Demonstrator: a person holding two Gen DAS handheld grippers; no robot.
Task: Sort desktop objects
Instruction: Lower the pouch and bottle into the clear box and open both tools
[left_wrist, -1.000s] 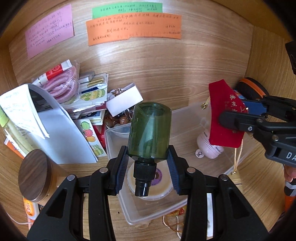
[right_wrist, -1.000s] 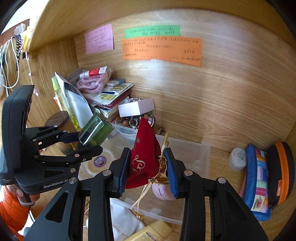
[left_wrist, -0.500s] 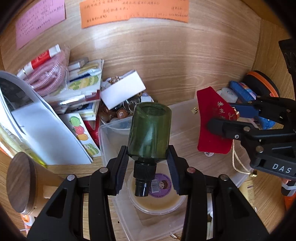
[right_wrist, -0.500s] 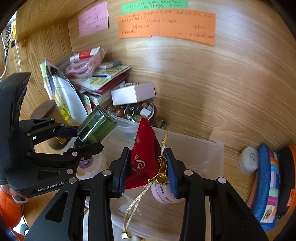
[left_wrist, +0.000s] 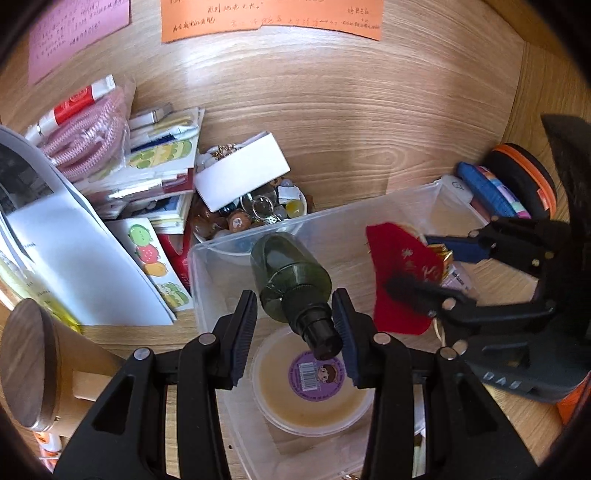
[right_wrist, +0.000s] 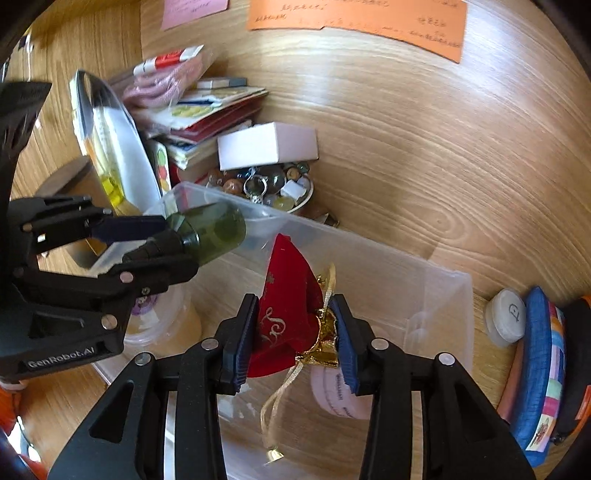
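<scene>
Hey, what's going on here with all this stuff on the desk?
Someone is tidying a cluttered wooden desk with a handheld gripper in each hand. The left gripper holds a dark green bottle by its neck, tilted over a clear plastic bin. The right gripper is clamped on a red drawstring pouch above the same bin. A round tub with a purple sticker already lies inside.
</scene>
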